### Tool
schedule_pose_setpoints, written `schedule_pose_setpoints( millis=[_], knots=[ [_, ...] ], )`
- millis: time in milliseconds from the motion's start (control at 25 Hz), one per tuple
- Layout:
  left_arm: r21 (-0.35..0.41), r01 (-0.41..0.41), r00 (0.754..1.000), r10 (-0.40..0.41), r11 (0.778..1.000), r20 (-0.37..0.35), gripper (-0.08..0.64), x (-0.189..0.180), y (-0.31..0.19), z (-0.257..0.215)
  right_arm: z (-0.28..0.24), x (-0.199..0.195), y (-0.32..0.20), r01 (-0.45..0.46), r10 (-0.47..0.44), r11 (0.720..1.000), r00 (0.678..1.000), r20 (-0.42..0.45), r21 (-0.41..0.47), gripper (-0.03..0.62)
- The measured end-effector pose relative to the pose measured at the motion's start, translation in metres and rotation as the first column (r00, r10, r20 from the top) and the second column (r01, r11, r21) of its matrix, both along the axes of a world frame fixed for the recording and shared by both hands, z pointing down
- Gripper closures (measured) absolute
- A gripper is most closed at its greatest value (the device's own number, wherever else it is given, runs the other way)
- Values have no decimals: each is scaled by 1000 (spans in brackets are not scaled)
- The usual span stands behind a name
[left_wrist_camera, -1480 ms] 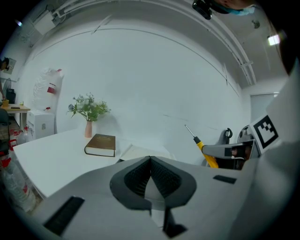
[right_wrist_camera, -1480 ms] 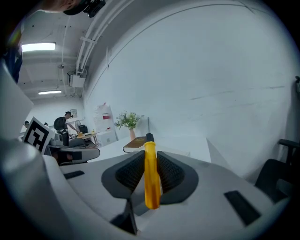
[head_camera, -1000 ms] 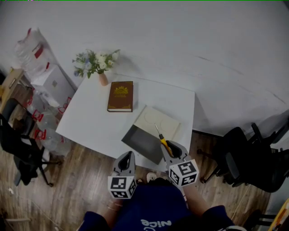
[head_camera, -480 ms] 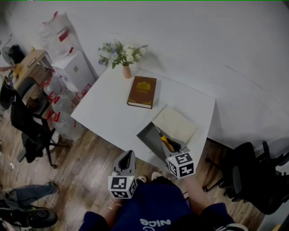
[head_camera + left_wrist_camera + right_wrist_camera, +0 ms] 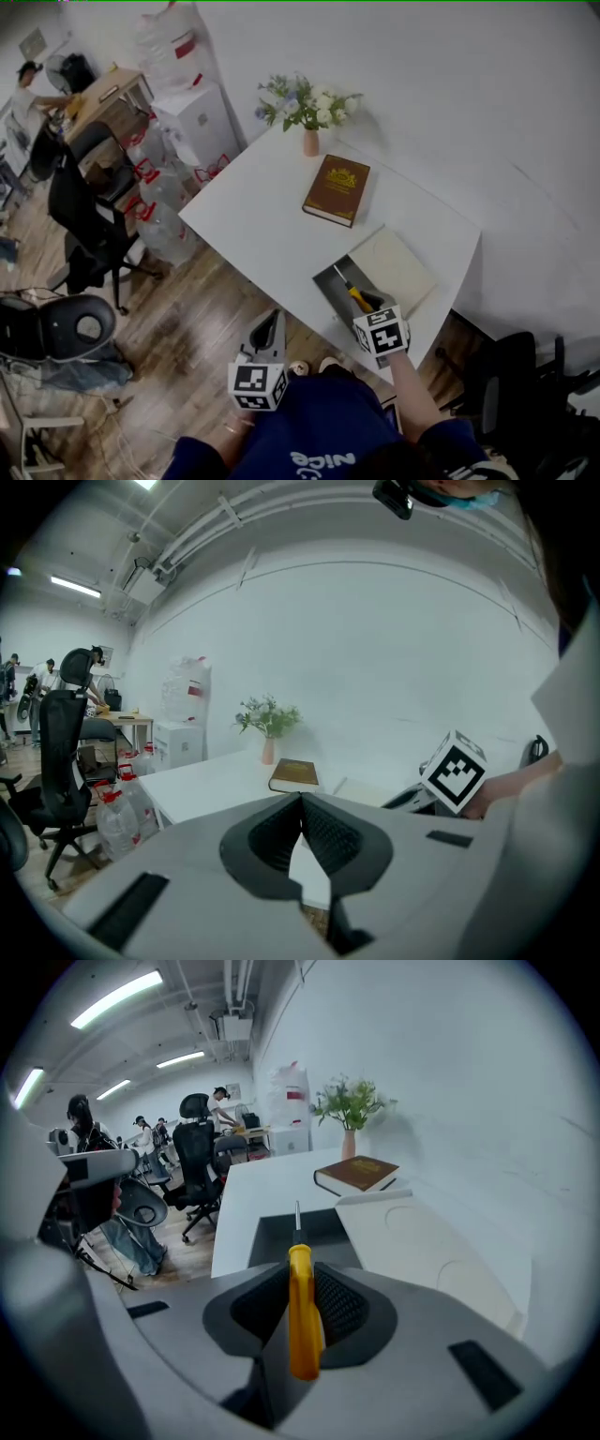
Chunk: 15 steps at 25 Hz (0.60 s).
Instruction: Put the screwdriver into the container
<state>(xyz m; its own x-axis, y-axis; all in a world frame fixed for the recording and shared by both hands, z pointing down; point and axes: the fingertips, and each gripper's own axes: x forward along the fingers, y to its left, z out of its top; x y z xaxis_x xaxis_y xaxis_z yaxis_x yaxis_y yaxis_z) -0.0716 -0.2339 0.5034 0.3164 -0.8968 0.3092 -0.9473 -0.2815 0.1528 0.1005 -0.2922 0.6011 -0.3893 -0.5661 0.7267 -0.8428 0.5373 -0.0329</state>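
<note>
My right gripper [image 5: 368, 307] is shut on the yellow handle of the screwdriver [image 5: 357, 297]. The thin metal shaft points forward and hangs over the near end of the open grey container [image 5: 339, 279], which sits on the white table [image 5: 262, 220]. In the right gripper view the screwdriver [image 5: 301, 1312] stands clamped between the pads, its tip over the container [image 5: 278, 1232]. My left gripper [image 5: 269, 322] is shut and holds nothing, off the table's near edge. The left gripper [image 5: 301, 800] shows its jaws meeting.
The container's cream lid [image 5: 397, 269] lies open to the right. A brown book [image 5: 336, 190] and a vase of flowers [image 5: 309, 111] are farther back. Office chairs [image 5: 84, 234], water bottles [image 5: 159, 202] and a white cabinet [image 5: 202, 117] stand on the wooden floor at the left.
The head view has swung, and more of the room shows at the left. My right gripper has kept the screwdriver and now sits over the container's near end. The left gripper has hardly moved.
</note>
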Motion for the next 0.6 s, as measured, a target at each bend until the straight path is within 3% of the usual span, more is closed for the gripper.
schedule_pose_setpoints(
  millis=[600],
  knots=[
    [-12, 123, 992, -123, 992, 8, 543, -33, 6, 3, 50, -8, -10, 29, -45, 984, 995, -88, -178, 494]
  ],
)
